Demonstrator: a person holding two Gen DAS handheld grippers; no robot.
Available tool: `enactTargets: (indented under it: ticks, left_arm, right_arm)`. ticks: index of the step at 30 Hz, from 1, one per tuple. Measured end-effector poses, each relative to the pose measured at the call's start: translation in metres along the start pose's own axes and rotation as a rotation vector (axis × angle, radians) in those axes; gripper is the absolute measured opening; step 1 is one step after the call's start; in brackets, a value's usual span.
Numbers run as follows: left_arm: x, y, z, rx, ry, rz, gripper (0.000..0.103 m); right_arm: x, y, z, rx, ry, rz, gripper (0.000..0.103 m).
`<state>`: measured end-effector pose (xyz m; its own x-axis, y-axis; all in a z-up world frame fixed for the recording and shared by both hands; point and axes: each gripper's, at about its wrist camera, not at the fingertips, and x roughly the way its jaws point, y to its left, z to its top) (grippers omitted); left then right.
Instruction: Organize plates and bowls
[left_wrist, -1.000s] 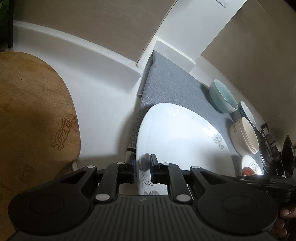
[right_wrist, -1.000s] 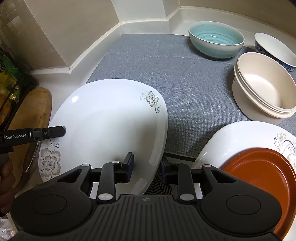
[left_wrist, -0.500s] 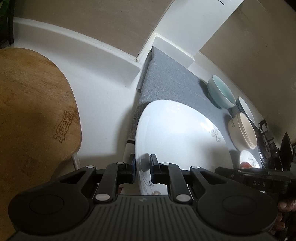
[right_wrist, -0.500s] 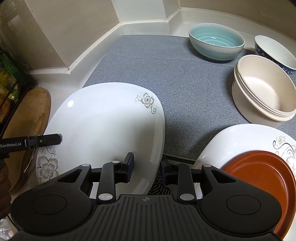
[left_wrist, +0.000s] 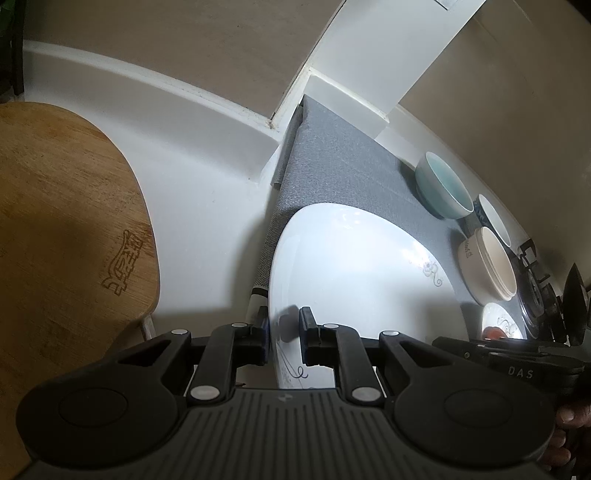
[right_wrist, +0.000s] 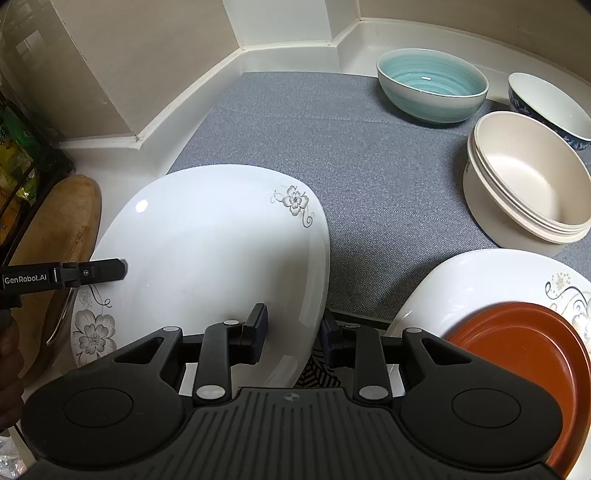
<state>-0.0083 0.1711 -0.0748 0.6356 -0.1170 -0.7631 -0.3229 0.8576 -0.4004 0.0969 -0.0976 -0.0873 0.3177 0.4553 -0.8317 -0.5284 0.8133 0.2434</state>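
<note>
Gripping the white floral plate (right_wrist: 207, 258) by opposite edges, we clamp our left gripper (left_wrist: 283, 334) on its near-left rim and our right gripper (right_wrist: 291, 328) on its right rim, holding it tilted over the grey mat (right_wrist: 369, 158), left of the stacked cream bowls (right_wrist: 524, 184).

Left hand-held gripper (left_wrist: 283, 334): matte black, ribbed housing between two round bosses, paired link arms with silver rivets, flat rectangular pads. Right hand-held gripper (right_wrist: 292, 330): same build, small cross mark at the housing centre. White lettering "GenRobot.AI" on the left unit's finger; "DAS" on the right unit's side.
</note>
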Motion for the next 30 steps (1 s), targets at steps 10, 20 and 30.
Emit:
enactTargets:
  ticks: [10,20,30]
  left_arm:
    - [-0.006,-0.004,-0.001,0.011,-0.004,0.005,0.016]
    - [-0.015,-0.016,-0.001,0.057,-0.024,0.002,0.016]
    - [-0.024,-0.041,-0.003,0.117,-0.056,-0.02,0.016]
  right_arm:
    - [-0.005,-0.002,-0.002,0.02,-0.033,0.007,0.028]
    - [-0.015,-0.005,-0.003,0.034,-0.076,0.006,0.028]
    - [-0.041,-0.015,-0.014,0.042,-0.151,0.005,0.026]
